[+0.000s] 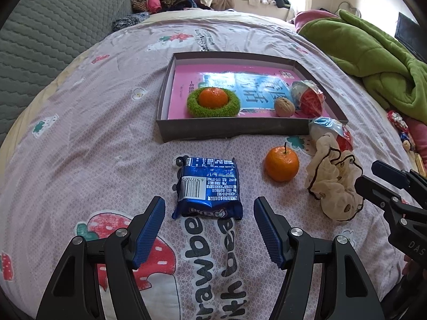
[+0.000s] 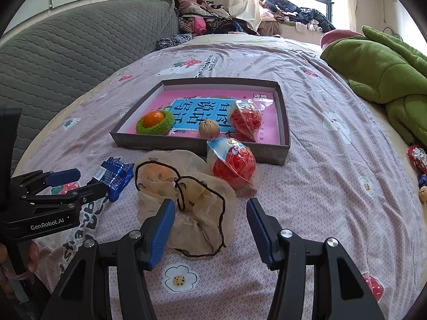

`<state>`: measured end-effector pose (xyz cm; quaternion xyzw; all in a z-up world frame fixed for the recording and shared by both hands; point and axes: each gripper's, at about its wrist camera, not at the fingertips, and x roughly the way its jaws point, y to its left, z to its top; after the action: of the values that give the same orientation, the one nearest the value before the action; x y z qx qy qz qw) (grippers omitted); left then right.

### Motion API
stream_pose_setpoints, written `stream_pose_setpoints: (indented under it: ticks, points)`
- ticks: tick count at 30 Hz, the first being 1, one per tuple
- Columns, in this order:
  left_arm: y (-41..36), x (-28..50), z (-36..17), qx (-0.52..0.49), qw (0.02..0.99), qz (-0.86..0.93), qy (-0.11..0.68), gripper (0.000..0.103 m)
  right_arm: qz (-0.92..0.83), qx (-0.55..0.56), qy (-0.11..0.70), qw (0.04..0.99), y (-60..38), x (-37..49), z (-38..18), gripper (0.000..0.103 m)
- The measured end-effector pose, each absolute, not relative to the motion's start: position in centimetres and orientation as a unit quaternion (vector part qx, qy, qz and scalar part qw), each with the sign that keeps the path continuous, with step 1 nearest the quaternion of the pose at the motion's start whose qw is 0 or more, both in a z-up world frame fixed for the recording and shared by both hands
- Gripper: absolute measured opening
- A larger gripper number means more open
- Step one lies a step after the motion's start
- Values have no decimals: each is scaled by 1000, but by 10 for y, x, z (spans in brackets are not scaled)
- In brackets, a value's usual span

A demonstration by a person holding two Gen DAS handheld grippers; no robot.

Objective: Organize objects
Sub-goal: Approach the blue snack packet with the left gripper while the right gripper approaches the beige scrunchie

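A blue snack packet (image 1: 209, 188) lies on the bedspread just ahead of my left gripper (image 1: 209, 208), whose jaws stand open on either side of its near end without touching. Right of it sit an orange (image 1: 281, 163), a cream scrunchie (image 1: 333, 181) and a bagged red ball (image 1: 335, 130). My right gripper (image 2: 210, 213) is open over the scrunchie (image 2: 186, 200), its fingers around the near part. The bagged red ball (image 2: 233, 162) lies beyond. The grey box (image 1: 229, 130) holds a pink book, an orange in a green ring (image 1: 213, 101), a walnut (image 1: 284, 107) and another bagged ball (image 1: 308, 97).
A green blanket (image 1: 368, 50) is heaped at the right of the bed, a grey quilted headboard (image 1: 53, 32) at the left. Clothes are piled at the far end. Small wrapped items (image 2: 419, 160) lie near the right edge. A hand (image 2: 29, 256) holds the left gripper's handle.
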<state>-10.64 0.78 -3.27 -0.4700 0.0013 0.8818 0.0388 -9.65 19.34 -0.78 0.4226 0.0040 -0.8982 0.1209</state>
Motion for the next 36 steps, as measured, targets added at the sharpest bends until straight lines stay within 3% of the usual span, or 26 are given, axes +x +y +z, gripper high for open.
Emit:
stream_pose_setpoints:
  ticks: [26,31,36]
  points:
    - [3,-138,-64,-483,35,875,-17,71,-890,439,-19,123,189,-112,-41,55]
    - [5,-142,-71,-480,31,877,-17,71,-891,434,0,134,182,-109,-43,36]
    - [7,-143,-72,-473,33,880,-14,70,-892,428,14,143,176,-107,-44,24]
